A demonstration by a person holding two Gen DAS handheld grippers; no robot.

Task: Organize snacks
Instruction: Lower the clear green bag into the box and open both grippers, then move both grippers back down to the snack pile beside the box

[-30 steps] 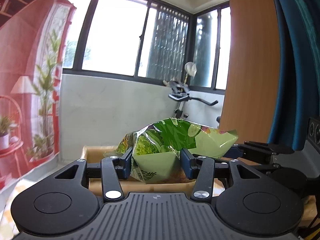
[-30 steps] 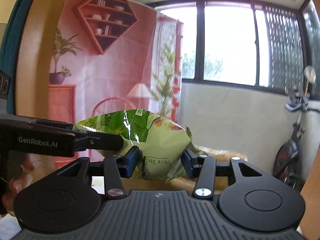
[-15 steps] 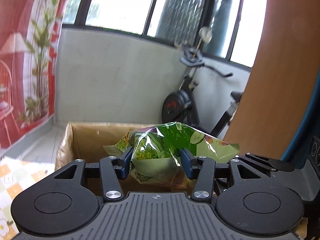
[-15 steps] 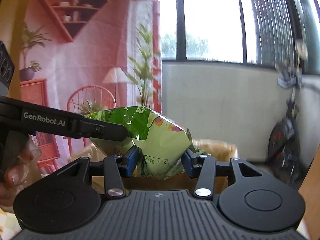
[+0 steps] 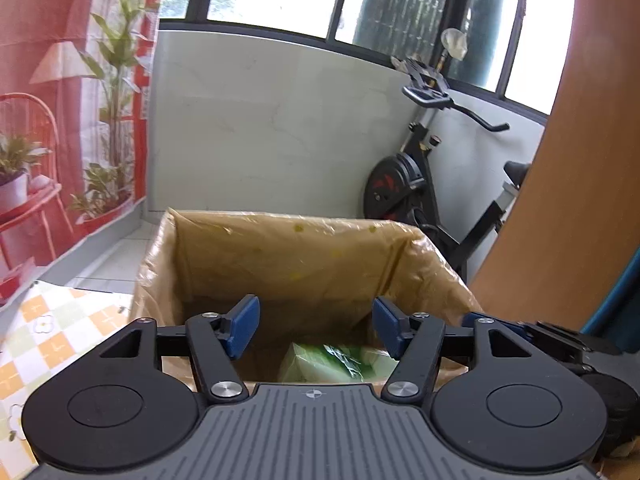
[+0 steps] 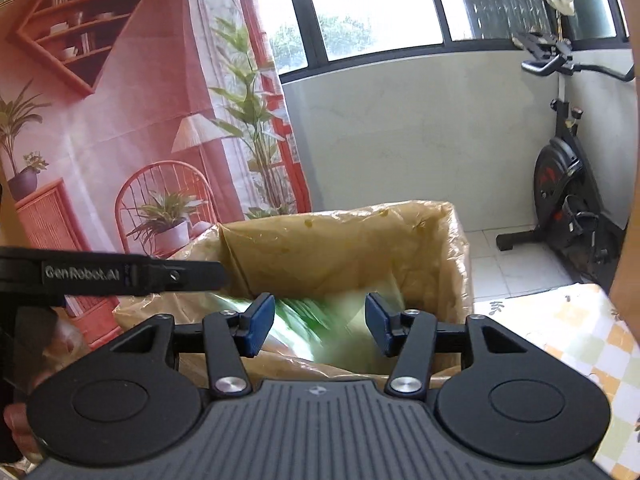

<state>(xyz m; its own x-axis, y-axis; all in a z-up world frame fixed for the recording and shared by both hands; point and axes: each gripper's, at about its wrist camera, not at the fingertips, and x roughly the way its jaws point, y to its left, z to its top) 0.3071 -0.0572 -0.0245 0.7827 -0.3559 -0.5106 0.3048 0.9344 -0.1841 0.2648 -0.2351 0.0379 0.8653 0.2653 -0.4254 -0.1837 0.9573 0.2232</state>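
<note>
My left gripper (image 5: 316,326) hangs over the near rim of the lined cardboard box (image 5: 304,256), jaws opening with nothing between them; my right gripper (image 6: 320,322) is parting too, gripping nothing. The green snack bag (image 5: 340,362) sits inside the box, below and just beyond both, blurred in the right view. I judge neither hand nearer.

text: "GenRobot.AI" | on: left gripper (image 6: 224,276) arm, white lettering
</note>
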